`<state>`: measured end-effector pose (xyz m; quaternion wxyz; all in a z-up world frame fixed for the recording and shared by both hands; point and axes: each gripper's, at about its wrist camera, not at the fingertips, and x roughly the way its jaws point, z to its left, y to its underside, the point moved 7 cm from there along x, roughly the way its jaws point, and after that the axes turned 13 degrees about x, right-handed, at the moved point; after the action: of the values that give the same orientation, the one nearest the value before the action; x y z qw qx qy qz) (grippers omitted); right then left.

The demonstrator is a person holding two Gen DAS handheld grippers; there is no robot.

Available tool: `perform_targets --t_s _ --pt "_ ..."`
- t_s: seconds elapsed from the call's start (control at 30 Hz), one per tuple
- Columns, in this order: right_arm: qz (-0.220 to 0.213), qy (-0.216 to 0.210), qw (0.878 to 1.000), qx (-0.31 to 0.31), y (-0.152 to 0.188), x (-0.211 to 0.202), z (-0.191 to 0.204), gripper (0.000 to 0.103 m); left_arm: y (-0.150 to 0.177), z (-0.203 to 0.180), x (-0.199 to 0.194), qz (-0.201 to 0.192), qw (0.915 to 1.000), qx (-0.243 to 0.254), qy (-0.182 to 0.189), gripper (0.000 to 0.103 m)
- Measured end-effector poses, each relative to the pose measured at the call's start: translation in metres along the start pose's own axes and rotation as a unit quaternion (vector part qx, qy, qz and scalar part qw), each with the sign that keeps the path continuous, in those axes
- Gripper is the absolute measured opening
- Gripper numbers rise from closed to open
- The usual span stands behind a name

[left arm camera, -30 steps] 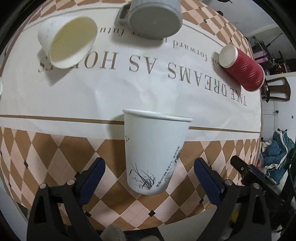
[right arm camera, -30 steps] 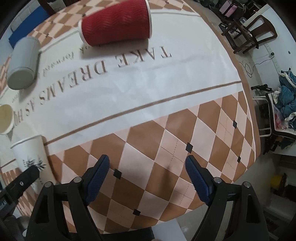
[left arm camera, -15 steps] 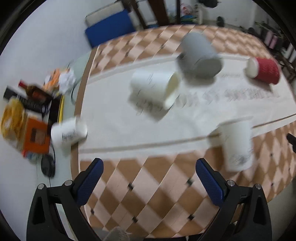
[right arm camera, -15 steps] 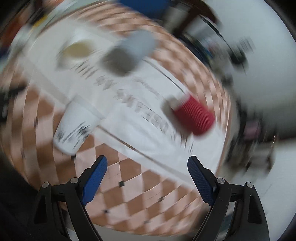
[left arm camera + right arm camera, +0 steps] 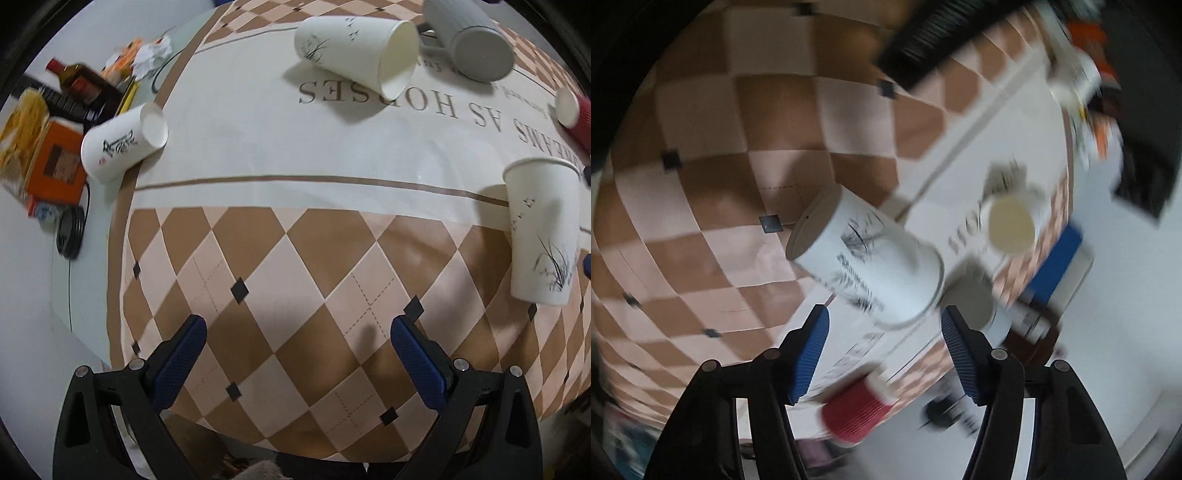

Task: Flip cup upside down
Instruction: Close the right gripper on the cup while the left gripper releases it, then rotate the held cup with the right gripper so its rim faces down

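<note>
Plainly, in the left wrist view, the left hand-held gripper [image 5: 295, 354] is spread wide with nothing between its blue pads, low in the frame over the checked cloth of the bench [image 5: 280, 266]. The white paper cup with a grass print [image 5: 543, 232] stands upright, mouth up, at the right edge of the frame, well apart from this gripper. A second white paper cup on its side [image 5: 354, 55] lies at upper centre, beside a grey ribbed mug [image 5: 472, 44]; a white paper cup with black calligraphy [image 5: 122, 144] lies at the left edge of the cloth, near a dark bottle [image 5: 77, 81].

In the right wrist view, which is rolled over and blurred, the right hand-held gripper [image 5: 884, 354] is also open and holds nothing. The printed cup [image 5: 866, 260] sits at mid-frame just beyond the pads, not yet between them. A red ribbed paper cup [image 5: 857, 410] shows low in the frame.

The likely trouble is the speed: an open pad arriving fast could knock the light, empty cup over or send it rolling. A hard squeeze would probably buckle the thin wall, and a grip too near the rim could let it slip mid-turn.
</note>
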<state>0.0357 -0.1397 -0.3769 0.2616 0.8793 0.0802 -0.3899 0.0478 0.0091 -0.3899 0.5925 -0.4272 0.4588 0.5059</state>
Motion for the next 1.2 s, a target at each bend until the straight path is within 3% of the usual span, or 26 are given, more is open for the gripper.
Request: perform_targets --t_s 0.1,0.2,0.3,0.53,0.6,0.7,0.77,0.83,0.93,0.97,1.0,1.03,1.1,1.17,1.2 --pt "-0.034 0.027 0.996 -0.077 -0.004 0.009 0.014 0.059 0.006 0.003 0.007 0.017 0.9993 -0.032 -0.002 0.102" --pt "-0.065 0.073 0.984 -0.15 -0.004 0.023 0.025 0.061 0.013 0.011 0.01 0.036 0.9973 -0.065 -0.004 0.102" --pt "-0.08 0.069 0.984 -0.147 -0.014 0.017 0.025 0.06 0.019 0.021 0.013 0.048 0.9947 -0.091 -0.006 0.102" --pt "-0.049 -0.034 0.998 0.011 -0.008 0.014 -0.009 0.059 0.013 0.042 0.005 0.038 0.9919 -0.12 -0.02 0.102" --pt "-0.024 -0.079 0.993 0.085 0.0 0.017 -0.024 0.059 0.012 0.043 0.003 0.039 0.9916 -0.121 -0.024 0.102" --pt "0.02 -0.15 0.97 0.189 0.019 0.025 -0.039 0.059 0.007 0.044 0.002 0.039 0.9915 -0.123 -0.019 0.102" --pt "0.052 -0.197 0.945 0.257 0.035 0.032 -0.046 0.059 0.002 0.044 0.001 0.038 0.9922 -0.117 -0.017 0.102" --pt "0.091 -0.26 0.904 0.328 0.053 0.041 -0.05 0.059 -0.002 0.041 -0.002 0.035 0.993 -0.112 -0.017 0.102" --pt "0.153 -0.349 0.822 0.424 0.077 0.056 -0.046 0.059 -0.009 0.044 -0.004 0.029 0.9936 -0.109 -0.011 0.102" --pt "0.175 -0.376 0.789 0.453 0.085 0.063 -0.044 0.059 -0.012 0.045 -0.005 0.026 0.9937 -0.109 -0.01 0.102" --pt "0.2 -0.407 0.747 0.485 0.093 0.07 -0.04 0.059 -0.013 0.046 -0.005 0.025 0.9937 -0.109 -0.009 0.102" --pt "0.216 -0.426 0.72 0.503 0.097 0.076 -0.038 0.059 -0.015 0.047 -0.006 0.024 0.9937 -0.109 -0.007 0.102" --pt "0.253 -0.467 0.652 0.541 0.109 0.086 -0.024 0.059 -0.019 0.046 -0.009 0.021 0.994 -0.107 -0.005 0.102" --pt "0.278 -0.49 0.604 0.564 0.117 0.093 -0.014 0.06 -0.022 0.044 -0.01 0.017 0.9947 -0.101 -0.002 0.102" --pt "0.282 -0.495 0.591 0.571 0.119 0.095 -0.012 0.06 -0.023 0.043 -0.011 0.017 0.995 -0.098 -0.001 0.102"
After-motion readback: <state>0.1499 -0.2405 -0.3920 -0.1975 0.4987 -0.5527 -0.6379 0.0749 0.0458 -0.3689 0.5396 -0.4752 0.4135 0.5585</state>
